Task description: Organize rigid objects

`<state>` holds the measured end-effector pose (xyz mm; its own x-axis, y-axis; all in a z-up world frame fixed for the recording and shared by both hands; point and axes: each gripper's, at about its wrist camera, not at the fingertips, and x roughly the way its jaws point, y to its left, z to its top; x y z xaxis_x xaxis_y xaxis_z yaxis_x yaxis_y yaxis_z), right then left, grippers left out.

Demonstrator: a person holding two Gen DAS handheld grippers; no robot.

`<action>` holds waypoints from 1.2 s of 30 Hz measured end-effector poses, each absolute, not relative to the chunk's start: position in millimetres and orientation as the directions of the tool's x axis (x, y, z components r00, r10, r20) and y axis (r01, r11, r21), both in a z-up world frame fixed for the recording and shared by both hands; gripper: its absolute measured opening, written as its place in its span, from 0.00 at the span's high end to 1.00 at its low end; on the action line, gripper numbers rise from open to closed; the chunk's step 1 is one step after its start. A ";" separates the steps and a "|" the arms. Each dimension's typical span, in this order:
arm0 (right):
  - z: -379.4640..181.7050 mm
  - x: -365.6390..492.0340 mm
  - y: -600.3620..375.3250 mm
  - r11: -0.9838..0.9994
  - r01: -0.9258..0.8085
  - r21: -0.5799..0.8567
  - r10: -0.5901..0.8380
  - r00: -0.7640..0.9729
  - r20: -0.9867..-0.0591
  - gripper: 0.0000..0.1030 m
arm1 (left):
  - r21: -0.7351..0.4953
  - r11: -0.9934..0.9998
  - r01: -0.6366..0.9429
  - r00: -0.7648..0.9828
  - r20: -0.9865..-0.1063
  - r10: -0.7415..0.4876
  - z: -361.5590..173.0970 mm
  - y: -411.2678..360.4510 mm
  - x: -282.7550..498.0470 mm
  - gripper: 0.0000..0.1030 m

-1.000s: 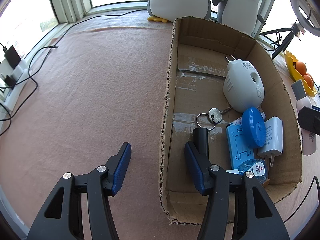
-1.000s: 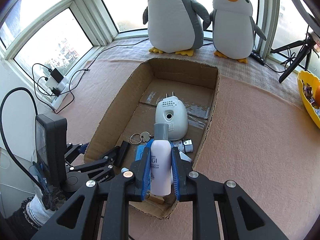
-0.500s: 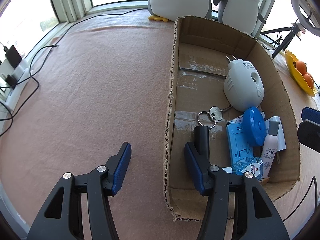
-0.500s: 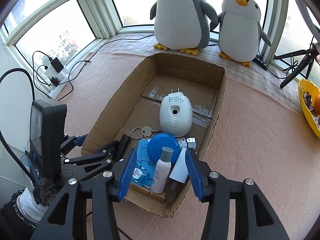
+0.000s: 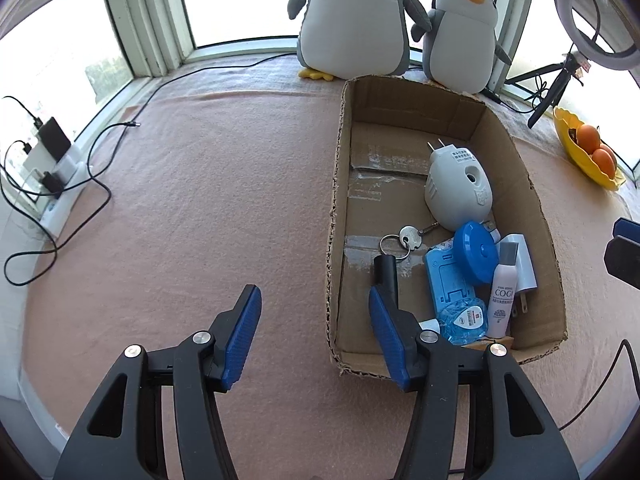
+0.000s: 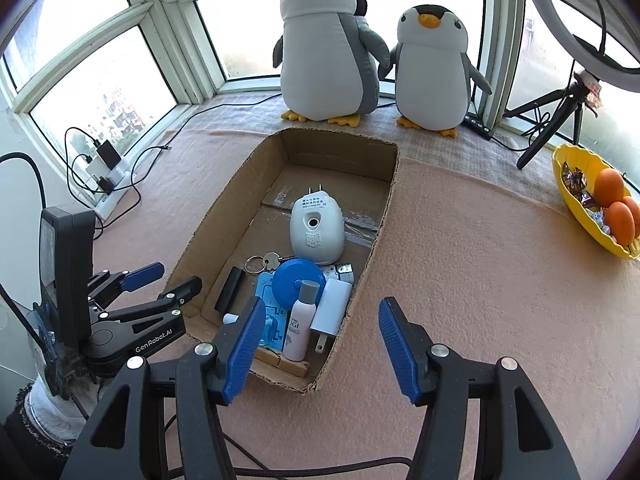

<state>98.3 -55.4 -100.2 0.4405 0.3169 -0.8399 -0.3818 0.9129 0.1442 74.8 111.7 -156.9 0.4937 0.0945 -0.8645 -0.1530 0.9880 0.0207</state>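
A small white bottle (image 6: 301,326) with a grey cap lies in the near end of an open cardboard box (image 6: 390,196), cap pointing toward the far end. In the left wrist view the same bottle (image 5: 503,296) shows the letters "COGI" on its side. It rests against a white charger (image 6: 331,308) on its right and a round blue disc (image 6: 298,284) near its cap. On the bottle's left is a flat blue packet (image 6: 270,312), and under its base sits a pale wooden block (image 6: 294,367), though I cannot tell from either view whether the bottle touches it.

Farther into the box, a white egg-shaped plug-in device (image 6: 317,230) lies with its two prongs pointing at the far wall. A key on a ring (image 6: 264,262) sits just left of it, and a short black bar (image 6: 230,289) lies by the left wall. The far half of the box floor is bare cardboard with tape strips.

My right gripper (image 6: 318,346) hangs above the near right corner of the box, its blue-padded jaws spread wide with nothing between them. My left gripper (image 5: 314,332) is likewise spread and holding nothing; its right finger is over the box's left side and its left finger over the pink blanket (image 5: 200,200) that covers the surface.

Beyond the box, two plush penguins (image 6: 332,52) stand by the window. A yellow bowl (image 6: 576,216) with oranges sits well to the right, near a black tripod (image 6: 548,128). Cables and a power strip (image 6: 108,184) lie at the left edge.
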 end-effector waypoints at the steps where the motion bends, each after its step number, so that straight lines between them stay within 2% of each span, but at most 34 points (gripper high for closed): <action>1: -96.5 96.0 -58.4 0.915 -0.378 0.144 0.318 0.450 -0.834 0.43 | 0.023 0.988 -0.150 0.503 -0.859 0.097 -151.7 110.1 72.1 0.45; 3: -89.1 91.2 -63.7 0.919 -0.368 0.137 0.313 0.473 -0.824 0.42 | 0.026 0.989 -0.146 0.525 -0.845 0.100 -140.1 107.8 66.5 0.44; 5: -81.3 86.0 -68.6 0.925 -0.359 0.126 0.304 0.499 -0.811 0.42 | 0.030 0.989 -0.142 0.547 -0.830 0.104 -128.3 104.9 60.0 0.39; 13: -57.1 64.9 -88.4 0.944 -0.315 0.094 0.273 0.589 -0.761 0.33 | 0.050 0.994 -0.102 0.623 -0.776 0.103 -88.6 87.0 38.3 0.39; 16: -51.5 57.5 -95.4 0.953 -0.293 0.077 0.249 0.614 -0.749 0.33 | 0.028 0.995 -0.092 0.641 -0.763 0.081 -76.2 83.0 30.2 0.31; 22: -43.4 43.4 -108.9 0.968 -0.245 0.046 0.202 0.662 -0.721 0.24 | 0.053 0.996 -0.071 0.686 -0.723 0.088 -56.7 71.2 15.3 0.31; 26: -43.2 39.5 -115.2 0.972 -0.229 0.055 0.197 0.664 -0.721 0.23 | 0.038 0.998 -0.057 0.695 -0.716 0.067 -51.0 66.2 10.5 0.26; 36: -42.7 34.6 -118.7 0.976 -0.214 0.047 0.182 0.670 -0.719 0.23 | 0.036 0.998 -0.042 0.700 -0.712 0.055 -49.5 62.0 6.8 0.26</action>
